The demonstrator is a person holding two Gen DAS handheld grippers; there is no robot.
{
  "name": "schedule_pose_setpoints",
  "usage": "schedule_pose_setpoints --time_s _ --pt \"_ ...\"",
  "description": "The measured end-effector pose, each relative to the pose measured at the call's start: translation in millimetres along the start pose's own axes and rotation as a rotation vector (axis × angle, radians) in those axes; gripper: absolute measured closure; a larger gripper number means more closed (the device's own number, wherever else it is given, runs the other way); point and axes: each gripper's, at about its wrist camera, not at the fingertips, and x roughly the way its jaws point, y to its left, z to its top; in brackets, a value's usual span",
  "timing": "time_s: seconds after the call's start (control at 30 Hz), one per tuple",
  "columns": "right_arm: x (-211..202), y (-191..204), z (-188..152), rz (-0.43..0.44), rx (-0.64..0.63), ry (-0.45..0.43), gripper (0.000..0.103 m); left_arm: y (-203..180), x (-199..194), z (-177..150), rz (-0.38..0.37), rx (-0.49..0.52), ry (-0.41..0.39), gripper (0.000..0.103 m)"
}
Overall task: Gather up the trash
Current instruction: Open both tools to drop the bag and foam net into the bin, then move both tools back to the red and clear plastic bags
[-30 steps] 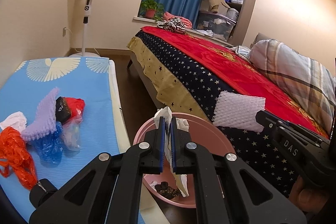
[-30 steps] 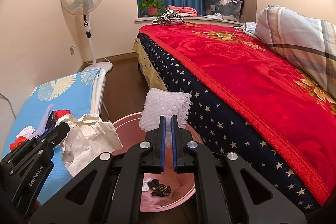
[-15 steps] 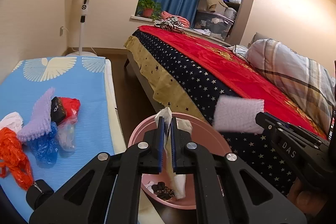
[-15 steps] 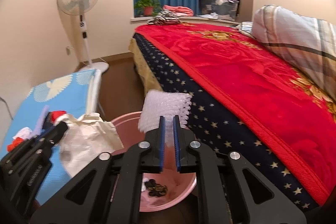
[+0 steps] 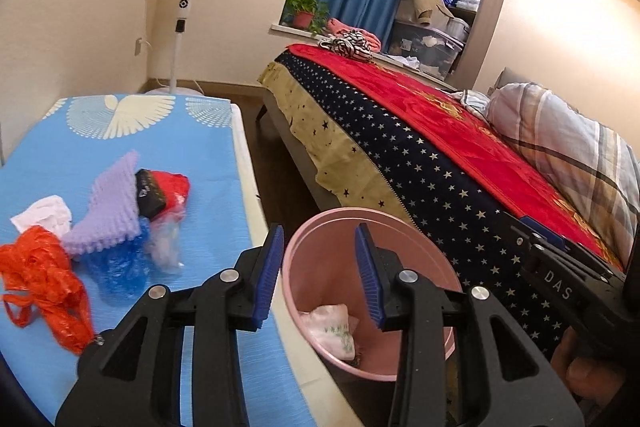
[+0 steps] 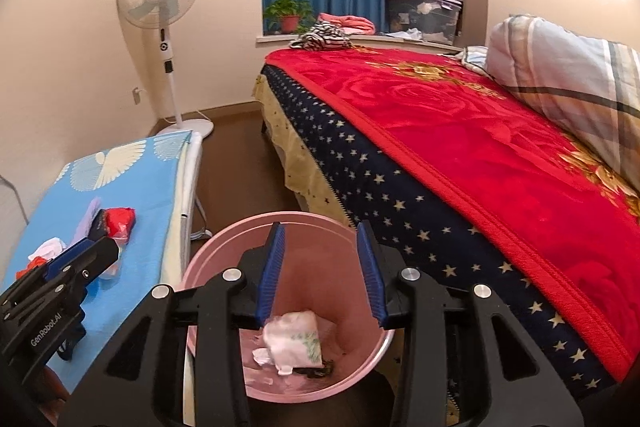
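Since the earlier frame, both pairs of fingers have been spread wide and emptied: the left gripper (image 5: 316, 269) and right gripper (image 6: 320, 267) are held over the pink bin (image 6: 208, 259), where the white paper (image 6: 294, 341) is seen. Left of the fingers, remaining trash (image 5: 120, 211) is left on the blue worktop (image 5: 200, 155).

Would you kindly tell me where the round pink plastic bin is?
The round pink plastic bin stands on the floor between the blue-covered table and the bed, under both open grippers.
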Motion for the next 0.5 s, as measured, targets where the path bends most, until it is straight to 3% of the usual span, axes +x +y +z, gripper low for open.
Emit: schedule_pose_setpoints --time_s 0.5 --pt "-9 47 -13 0.157 -0.074 -0.006 0.068 52 -52 -4 0.133 -0.038 -0.055 0.069"
